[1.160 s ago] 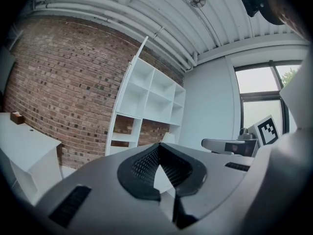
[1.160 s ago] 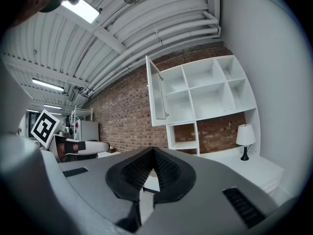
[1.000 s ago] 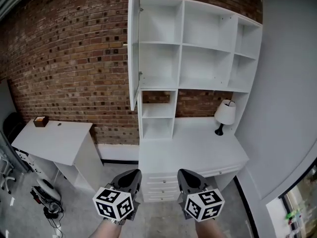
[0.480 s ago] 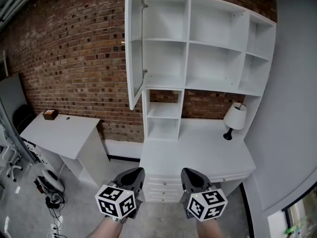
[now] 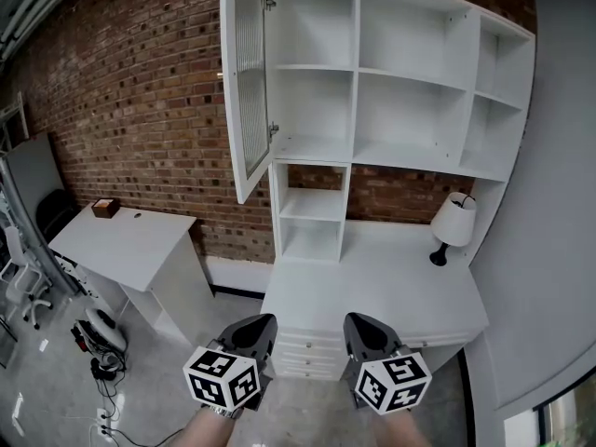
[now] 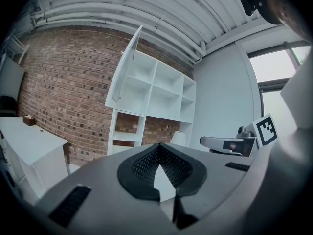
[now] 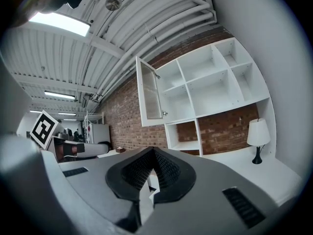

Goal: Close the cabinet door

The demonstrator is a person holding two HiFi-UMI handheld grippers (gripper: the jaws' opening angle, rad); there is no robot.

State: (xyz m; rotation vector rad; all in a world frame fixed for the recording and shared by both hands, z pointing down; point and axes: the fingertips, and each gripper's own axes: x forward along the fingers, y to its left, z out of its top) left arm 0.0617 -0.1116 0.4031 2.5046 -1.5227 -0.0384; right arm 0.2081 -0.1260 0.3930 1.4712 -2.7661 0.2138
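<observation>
Since the earlier frame, the white shelf unit (image 5: 410, 91) has drawn nearer in the head view, and the cabinet door (image 5: 244, 82) shows more of its ribbed-glass face. Door: swung wide open at the unit's upper-left compartment, hinged along its right edge, projecting forward from the brick wall (image 5: 140, 110). Left gripper (image 5: 258, 328) and right gripper (image 5: 357, 328): side by side, low in front of the desk (image 5: 372, 287), jaws closed on nothing, well below the door and clear of it.
</observation>
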